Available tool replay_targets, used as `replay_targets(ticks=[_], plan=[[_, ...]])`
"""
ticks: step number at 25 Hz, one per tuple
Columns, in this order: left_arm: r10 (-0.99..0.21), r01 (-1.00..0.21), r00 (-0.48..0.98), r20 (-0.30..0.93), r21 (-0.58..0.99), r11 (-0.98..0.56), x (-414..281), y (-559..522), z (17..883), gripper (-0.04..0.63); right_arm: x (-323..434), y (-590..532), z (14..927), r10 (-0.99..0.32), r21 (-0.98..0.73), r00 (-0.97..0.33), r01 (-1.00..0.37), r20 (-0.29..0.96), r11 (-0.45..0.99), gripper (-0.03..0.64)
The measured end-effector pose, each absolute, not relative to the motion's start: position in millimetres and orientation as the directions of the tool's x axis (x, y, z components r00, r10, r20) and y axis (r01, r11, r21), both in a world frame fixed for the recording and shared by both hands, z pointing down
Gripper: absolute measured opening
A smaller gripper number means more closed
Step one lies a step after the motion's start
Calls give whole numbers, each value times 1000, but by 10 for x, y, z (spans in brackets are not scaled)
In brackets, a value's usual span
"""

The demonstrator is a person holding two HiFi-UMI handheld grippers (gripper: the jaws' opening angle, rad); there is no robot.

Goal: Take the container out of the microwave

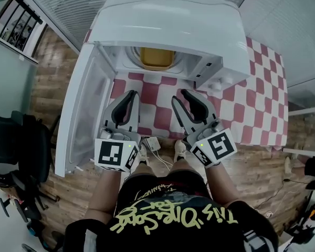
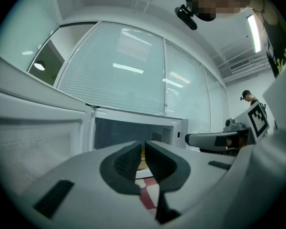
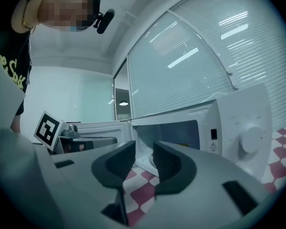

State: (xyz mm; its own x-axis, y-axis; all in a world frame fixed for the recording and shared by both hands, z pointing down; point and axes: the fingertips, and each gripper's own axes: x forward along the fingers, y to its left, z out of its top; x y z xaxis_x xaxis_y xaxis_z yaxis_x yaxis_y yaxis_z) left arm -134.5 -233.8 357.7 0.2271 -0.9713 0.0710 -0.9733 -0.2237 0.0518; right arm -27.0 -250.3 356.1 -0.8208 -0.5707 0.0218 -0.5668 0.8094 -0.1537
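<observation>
A white microwave (image 1: 173,25) stands on a red-and-white checked cloth (image 1: 262,93), its door (image 1: 84,104) swung wide open to the left. Inside the cavity sits a yellow container (image 1: 156,58). Both grippers hover level in front of the opening, short of the container. My left gripper (image 1: 133,93) is shut and empty; in the left gripper view its pads meet (image 2: 144,146) with the cavity (image 2: 128,132) beyond. My right gripper (image 1: 179,94) is open with nothing between its fingers; the right gripper view shows a gap (image 3: 144,149) and the microwave (image 3: 181,130) ahead.
The open door walls off the left side. The control panel with its knob (image 3: 251,138) is right of the cavity. A black chair (image 1: 21,140) stands on the wooden floor at left, cables (image 1: 153,143) lie below the table edge. Blinds cover the window behind.
</observation>
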Motion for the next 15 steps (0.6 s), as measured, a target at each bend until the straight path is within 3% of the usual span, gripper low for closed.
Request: replay_targets(ticks=[5, 15], plan=[[-974, -977, 210, 84, 52, -206, -1403, -2386, 3638, 12, -294, -2611, 3653, -576, -130, -816, -578, 54, 806, 129], [-972, -976, 214, 97, 55, -209, -1448, -2523, 3703, 81, -336, -2777, 3784, -589, -124, -803, -596, 90, 793, 156]])
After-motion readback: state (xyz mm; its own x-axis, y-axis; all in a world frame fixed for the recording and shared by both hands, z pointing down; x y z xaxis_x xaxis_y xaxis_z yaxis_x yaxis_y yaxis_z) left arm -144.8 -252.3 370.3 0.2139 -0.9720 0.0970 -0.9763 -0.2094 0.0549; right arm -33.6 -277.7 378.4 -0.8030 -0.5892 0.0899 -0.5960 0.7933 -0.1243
